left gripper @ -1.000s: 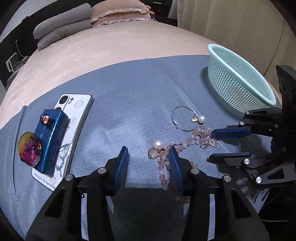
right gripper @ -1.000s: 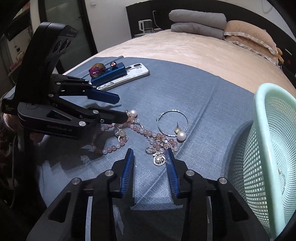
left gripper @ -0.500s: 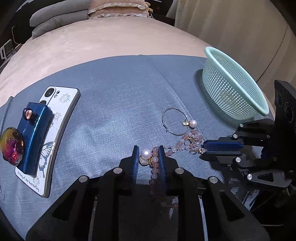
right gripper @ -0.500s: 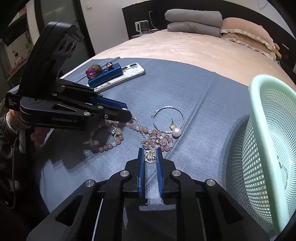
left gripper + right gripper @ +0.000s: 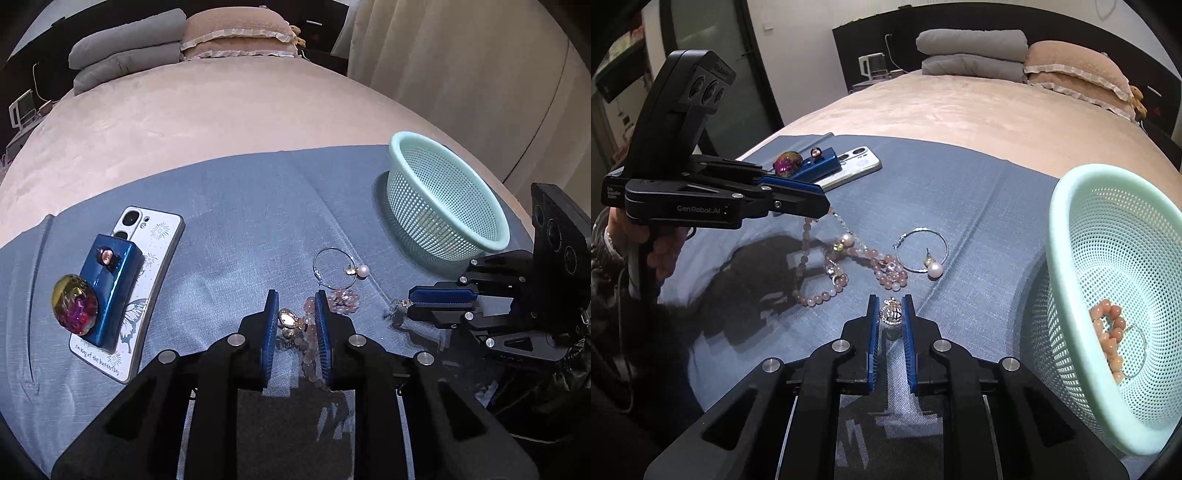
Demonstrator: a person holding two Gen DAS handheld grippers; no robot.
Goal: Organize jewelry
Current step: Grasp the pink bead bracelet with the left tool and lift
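Note:
A pink bead necklace (image 5: 864, 258) with gold charms lies tangled on the blue cloth (image 5: 960, 192). My left gripper (image 5: 295, 310) is shut on one end of it (image 5: 308, 332) and lifts that end; beads hang from the jaws in the right wrist view (image 5: 807, 230). My right gripper (image 5: 891, 312) is shut on a small gold ball pendant (image 5: 892, 313) at the other end. A silver hoop earring with a pearl (image 5: 925, 254) lies beside the beads. The mint basket (image 5: 1071, 236) at the right holds orange beads (image 5: 1108, 336).
A white phone (image 5: 147, 266) lies at the left with a blue box (image 5: 110, 280) and an iridescent brooch (image 5: 74, 304) on it. Pillows (image 5: 236, 33) lie at the far end of the beige bed. The basket also shows in the left wrist view (image 5: 491, 240).
Both grippers went from open to shut, the left on the bead necklace, the right on the gold pendant. The left gripper has risen, lifting its end of the strand off the cloth.

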